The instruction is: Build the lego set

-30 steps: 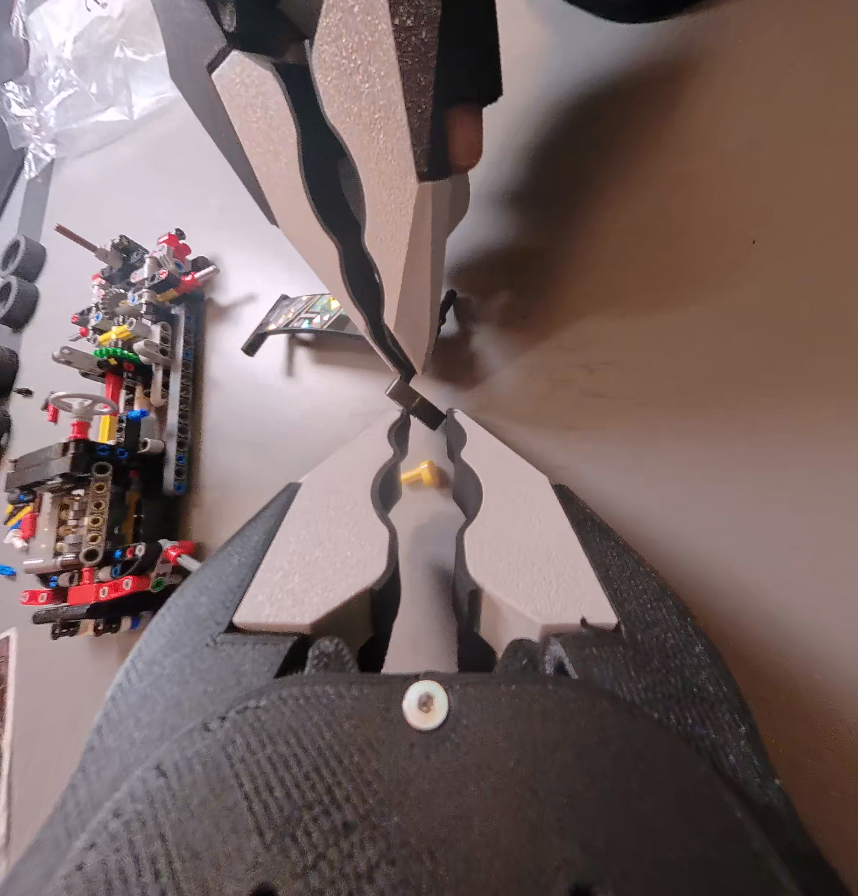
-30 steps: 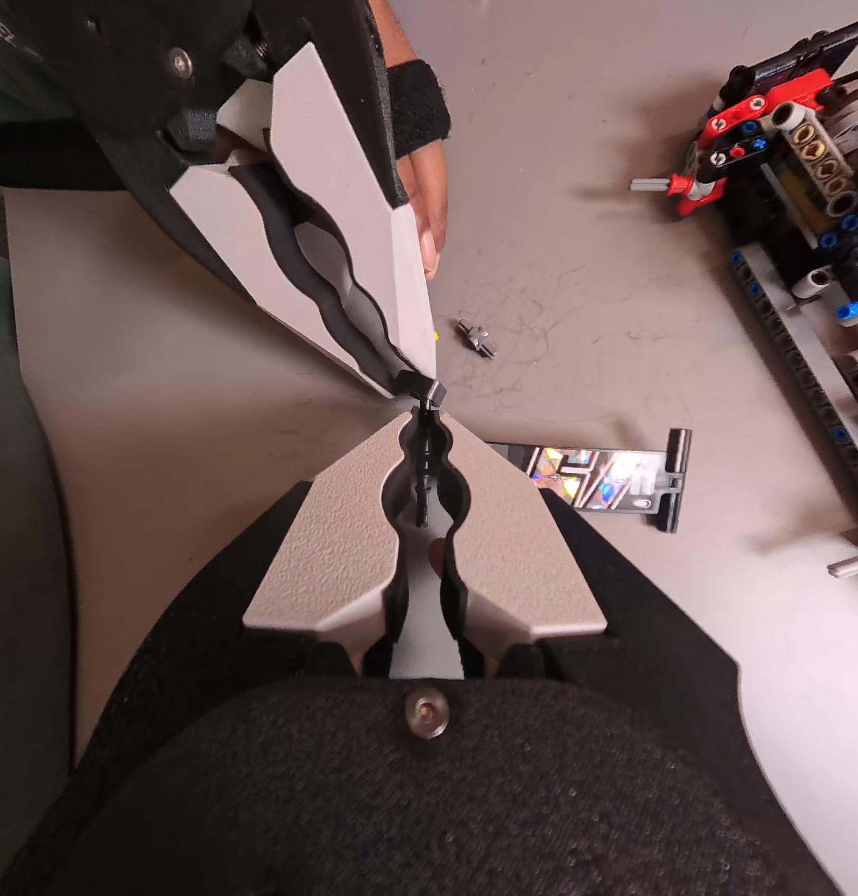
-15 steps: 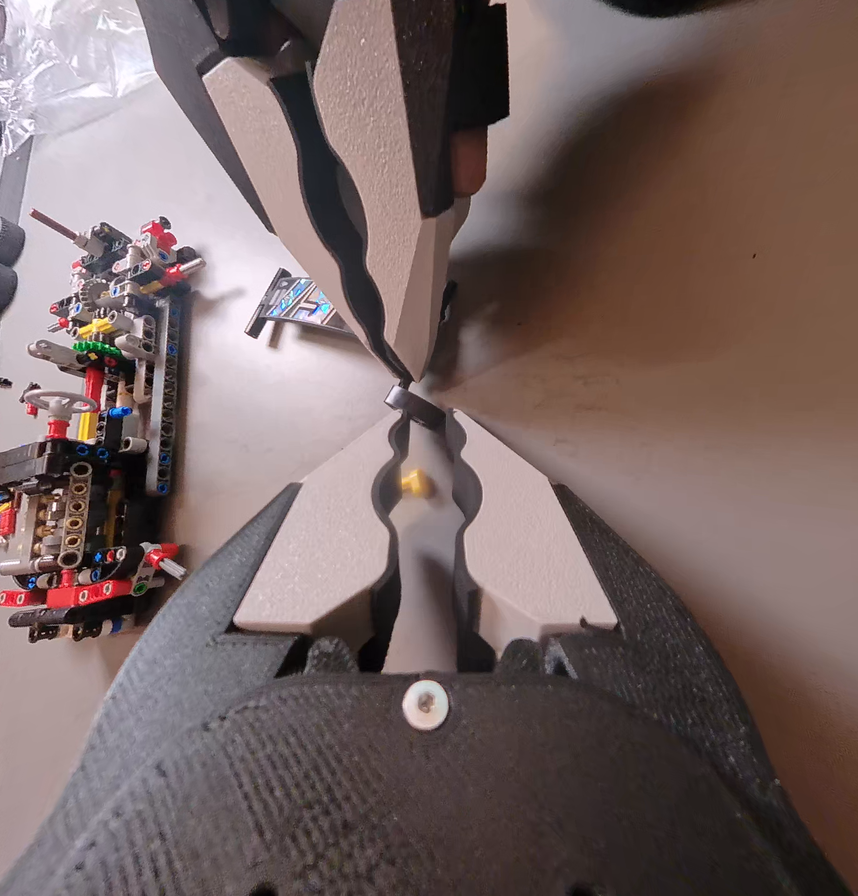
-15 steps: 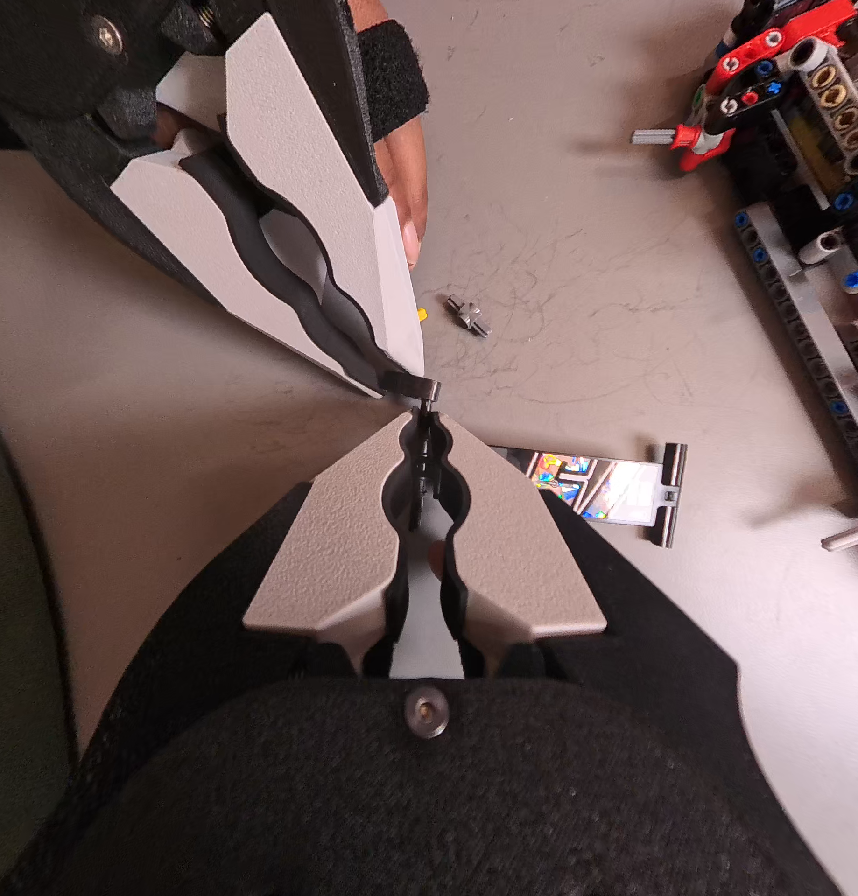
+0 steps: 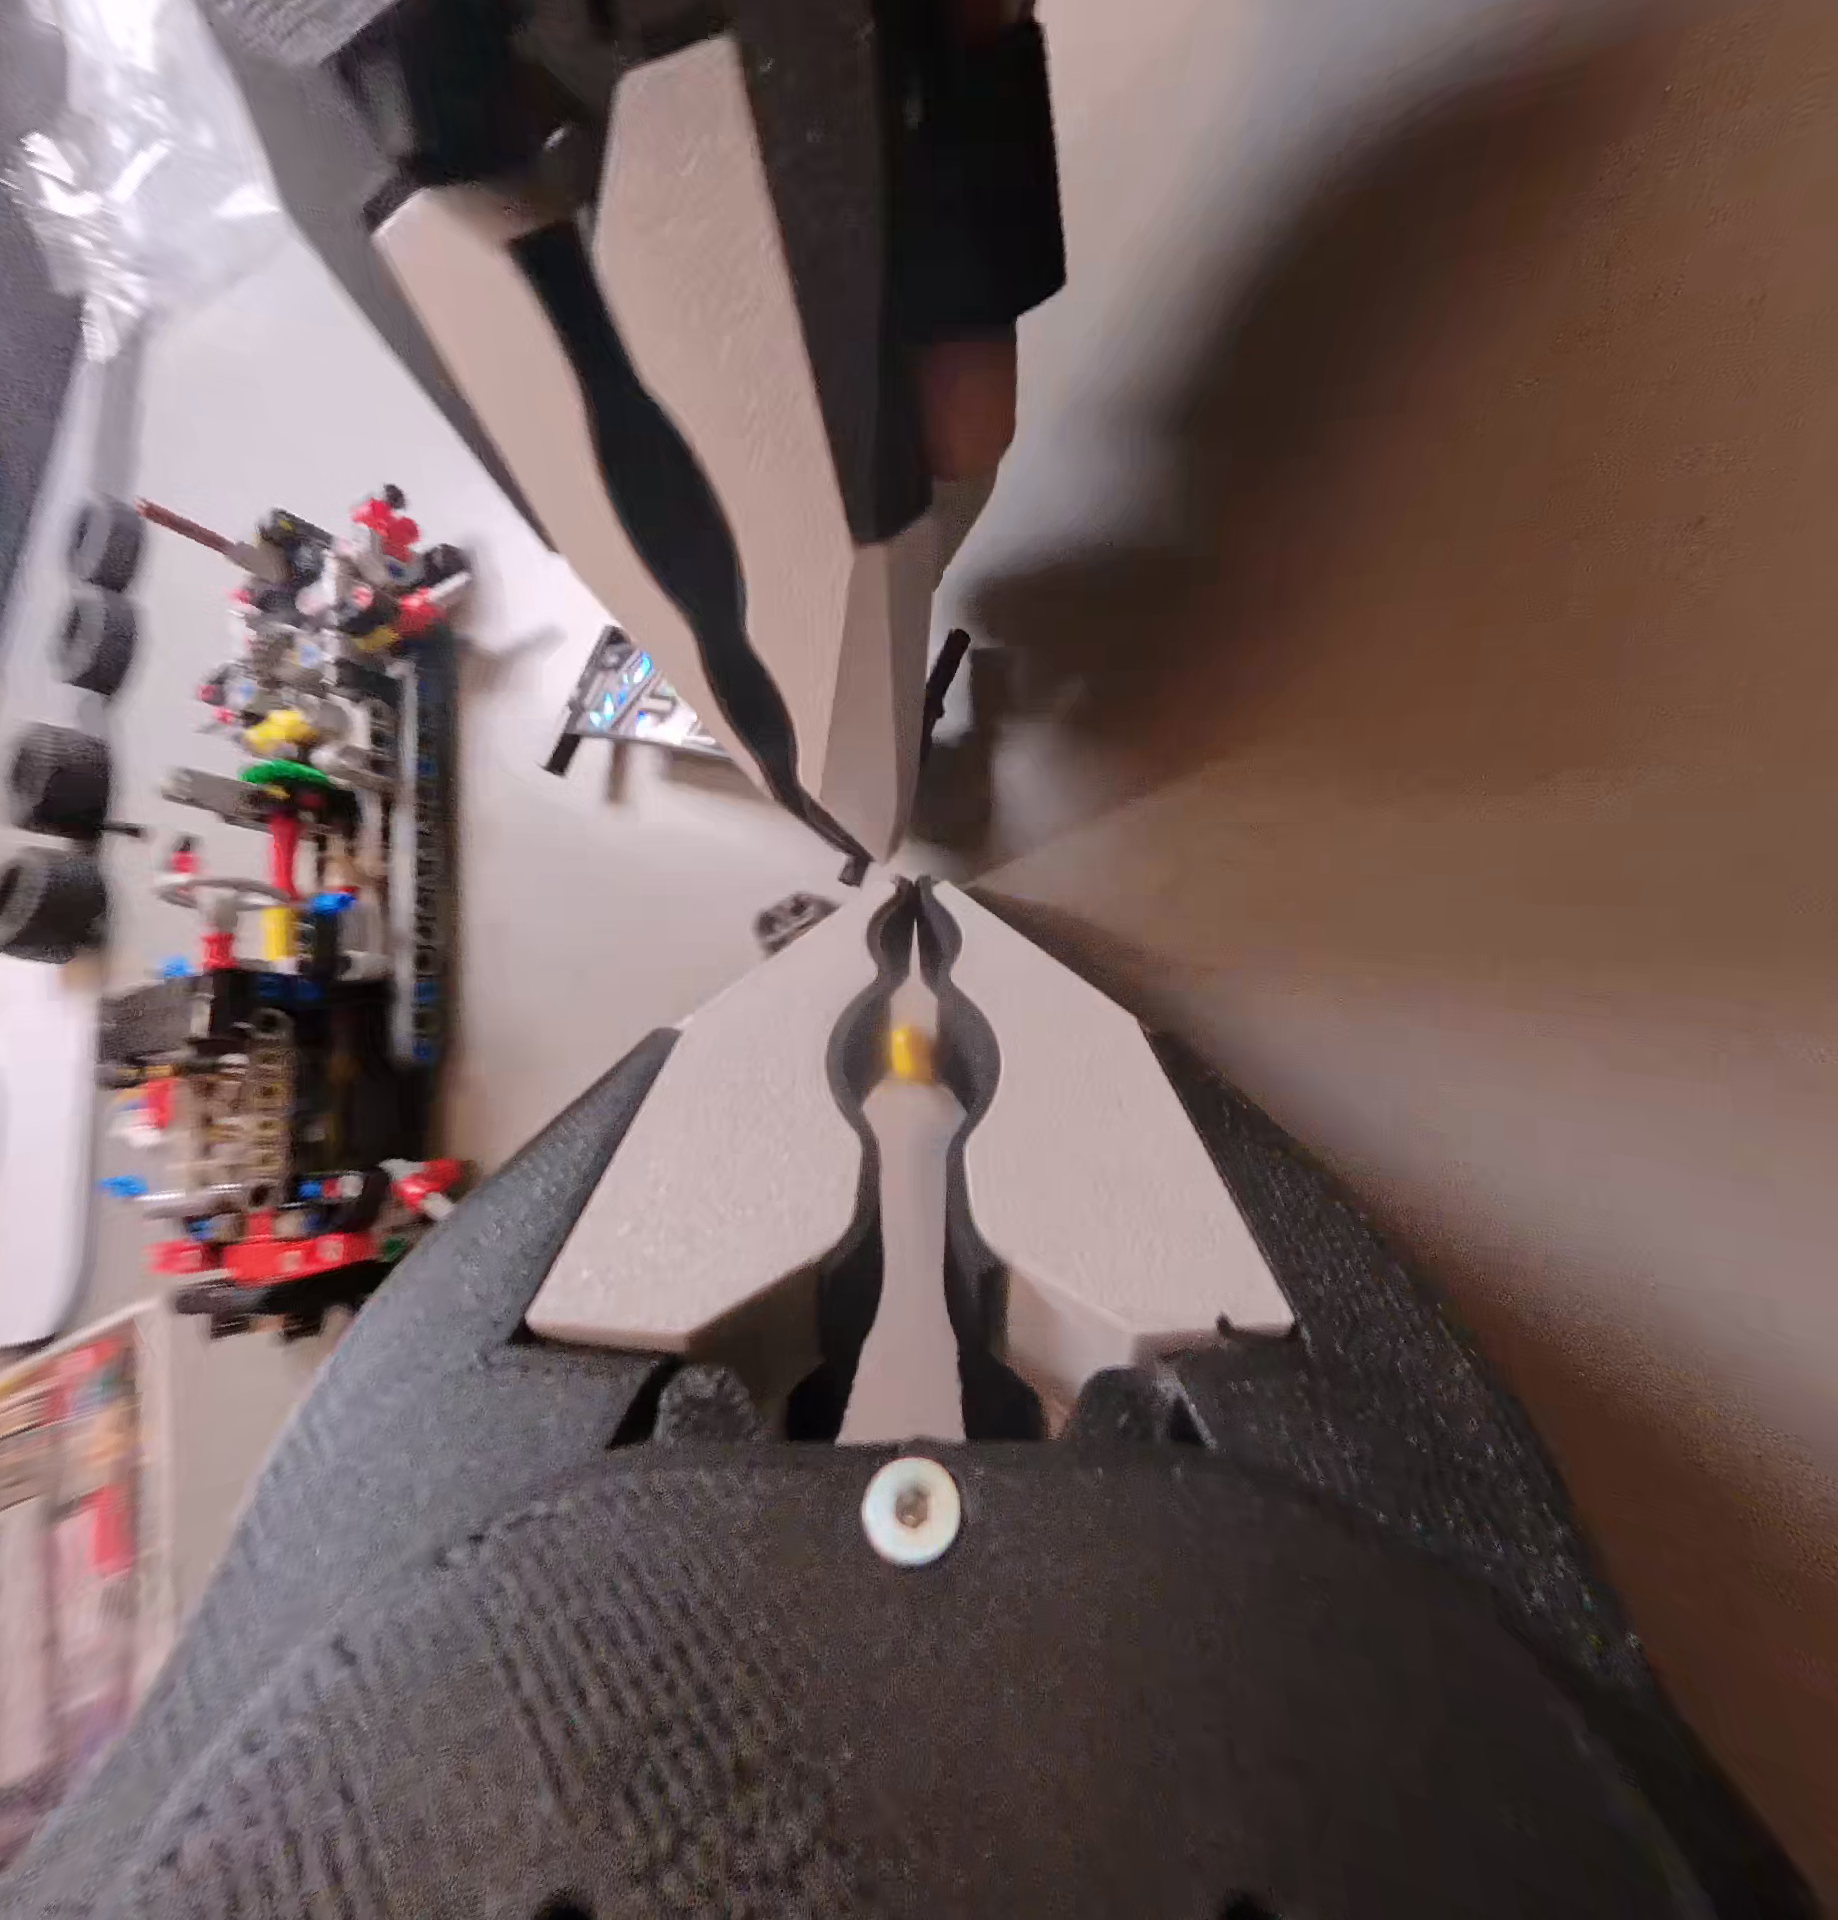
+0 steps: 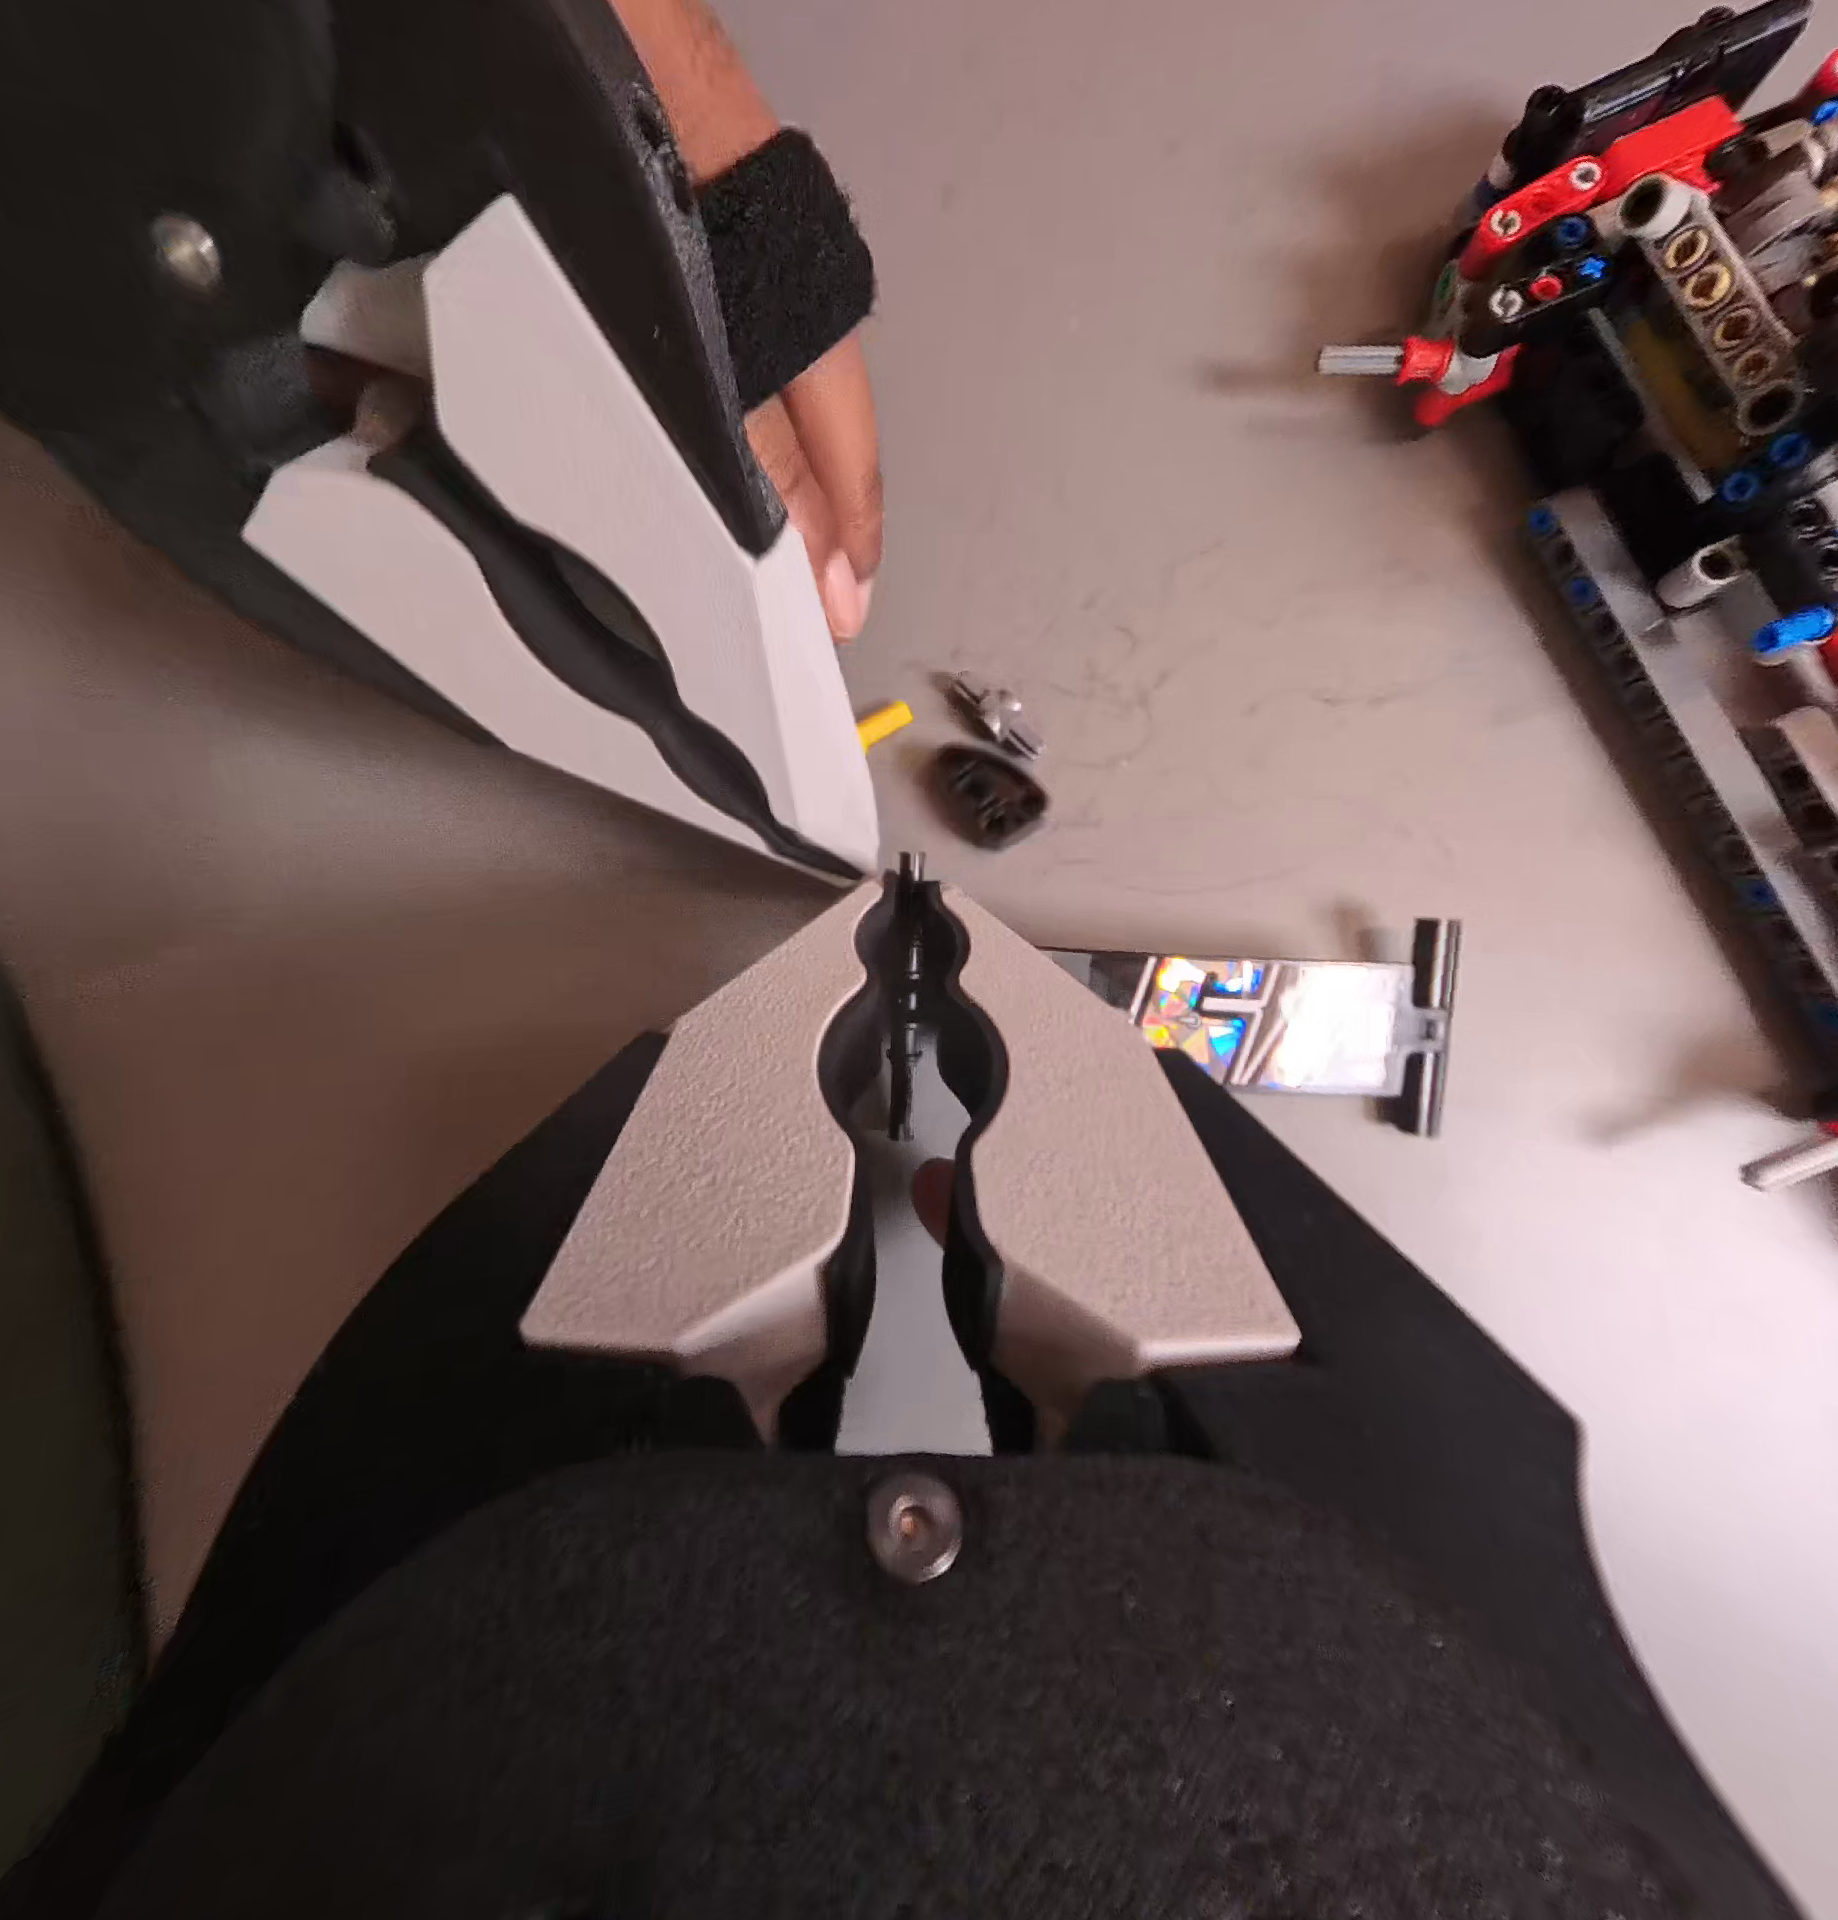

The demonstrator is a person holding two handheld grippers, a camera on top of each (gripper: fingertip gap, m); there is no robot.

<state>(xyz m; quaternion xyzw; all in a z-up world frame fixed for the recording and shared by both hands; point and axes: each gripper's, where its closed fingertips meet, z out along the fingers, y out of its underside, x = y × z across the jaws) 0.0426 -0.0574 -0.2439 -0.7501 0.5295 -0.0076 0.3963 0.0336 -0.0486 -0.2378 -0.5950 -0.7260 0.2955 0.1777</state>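
Observation:
My left gripper (image 5: pixel 915 896) is shut with nothing between its tips; it also shows in the right wrist view (image 6: pixel 859 871), coming in from the upper left. My right gripper (image 6: pixel 910 896) is shut on a thin black rod-like piece (image 6: pixel 907 997) that lies along its jaws. The two grippers' tips nearly touch above the table. A small black connector (image 6: pixel 990 806) lies loose on the table just beyond them; it also shows in the left wrist view (image 5: pixel 790 921). The partly built lego car (image 6: pixel 1715 343) stands at the right.
A yellow pin (image 6: pixel 884 723) and a small grey piece (image 6: pixel 998 713) lie by the connector. A black panel with a shiny sticker (image 6: pixel 1299 1023) lies flat near the car. Several black tyres (image 5: pixel 63 779), a plastic bag (image 5: pixel 115 208) and a booklet (image 5: pixel 53 1455) are beyond the car.
The small black connector that was at my left gripper's tips now lies on the table. The left jaws have closed together. The right gripper still holds its black piece.

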